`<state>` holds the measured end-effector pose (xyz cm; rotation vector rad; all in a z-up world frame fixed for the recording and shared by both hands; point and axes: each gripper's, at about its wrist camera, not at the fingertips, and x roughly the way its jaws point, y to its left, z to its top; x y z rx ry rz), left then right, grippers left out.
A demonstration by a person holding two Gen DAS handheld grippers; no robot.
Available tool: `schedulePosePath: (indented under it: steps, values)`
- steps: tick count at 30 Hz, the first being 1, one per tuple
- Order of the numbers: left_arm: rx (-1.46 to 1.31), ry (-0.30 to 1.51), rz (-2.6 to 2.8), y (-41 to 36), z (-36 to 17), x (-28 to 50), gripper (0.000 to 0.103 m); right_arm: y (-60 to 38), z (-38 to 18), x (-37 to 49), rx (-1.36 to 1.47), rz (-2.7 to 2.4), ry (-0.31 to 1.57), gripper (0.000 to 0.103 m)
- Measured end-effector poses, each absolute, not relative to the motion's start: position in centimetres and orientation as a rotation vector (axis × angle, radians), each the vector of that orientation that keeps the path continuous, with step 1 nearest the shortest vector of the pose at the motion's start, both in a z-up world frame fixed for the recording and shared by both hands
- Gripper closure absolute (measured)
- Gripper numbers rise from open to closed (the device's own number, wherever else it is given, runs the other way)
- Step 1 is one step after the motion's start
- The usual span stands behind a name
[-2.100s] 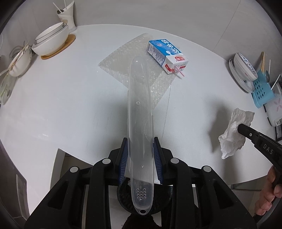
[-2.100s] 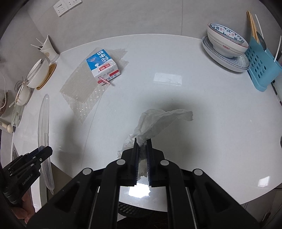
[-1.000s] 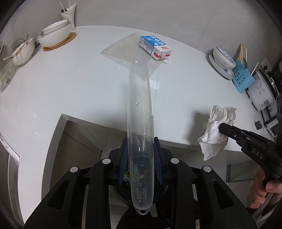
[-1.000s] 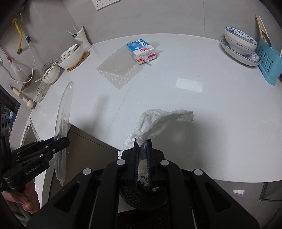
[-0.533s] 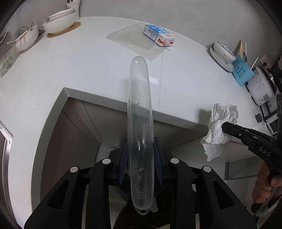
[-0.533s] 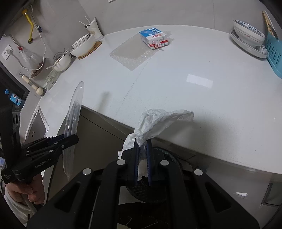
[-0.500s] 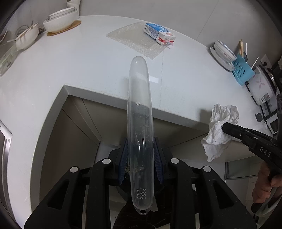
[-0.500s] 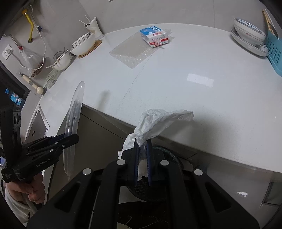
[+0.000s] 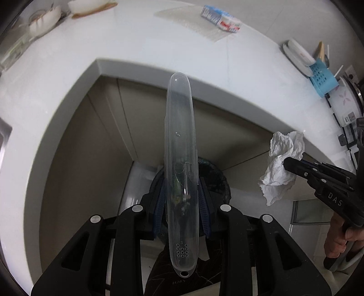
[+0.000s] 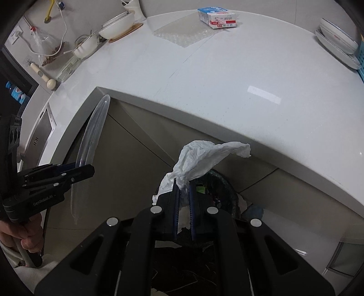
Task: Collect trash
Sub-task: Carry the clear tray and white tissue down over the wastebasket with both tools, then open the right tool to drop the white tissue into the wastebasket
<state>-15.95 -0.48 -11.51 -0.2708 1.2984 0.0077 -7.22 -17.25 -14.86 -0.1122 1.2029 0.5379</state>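
Note:
My left gripper (image 9: 181, 182) is shut on a long clear plastic case (image 9: 180, 145) that sticks far forward past the fingers. It hangs over a dark bin (image 9: 216, 179) on the floor below the counter. My right gripper (image 10: 182, 182) is shut on a crumpled white tissue (image 10: 202, 159), also above the bin (image 10: 225, 193). In the left wrist view the tissue (image 9: 281, 164) and the right gripper (image 9: 289, 162) show at the right. The right wrist view has the left gripper (image 10: 87, 169) with the case (image 10: 91, 136) at the left. A blue-and-white milk carton (image 10: 217, 17) and a bubble wrap sheet (image 10: 184, 33) lie on the counter.
The white counter (image 10: 227, 75) curves around above the bin, with beige cabinet fronts (image 10: 136, 164) under it. White bowls (image 10: 116, 22) stand at the back left. Stacked plates (image 10: 336, 43) and a blue rack (image 9: 323, 79) are at the right. A person's hand (image 9: 341, 241) holds the right grip.
Both grippers have pulled back off the counter and sunk below its edge, carrying the case and the tissue. The bin has come into view under them.

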Motion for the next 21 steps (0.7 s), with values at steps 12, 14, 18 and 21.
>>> schedulePosePath:
  steps: [12, 14, 18, 21]
  values:
    - [-0.287, 1.383, 0.049, -0.2, -16.4, -16.4, 0.076, -16.3, -21.8, -8.1, -0.187, 0.500, 1.291, 0.096]
    - [-0.278, 1.388, 0.049, -0.4, -17.1, -16.3, 0.076, -16.0, -22.8, -8.1, -0.202, 0.504, 1.300, 0.096]
    - [-0.272, 1.386, 0.049, -0.4, -18.5, -16.2, 0.076, -15.0, -24.9, -8.0, -0.242, 0.527, 1.324, 0.096]
    - [-0.266, 1.379, 0.056, -0.4, -19.3, -16.4, 0.076, -14.4, -26.5, -7.6, -0.264, 0.533, 1.347, 0.096]
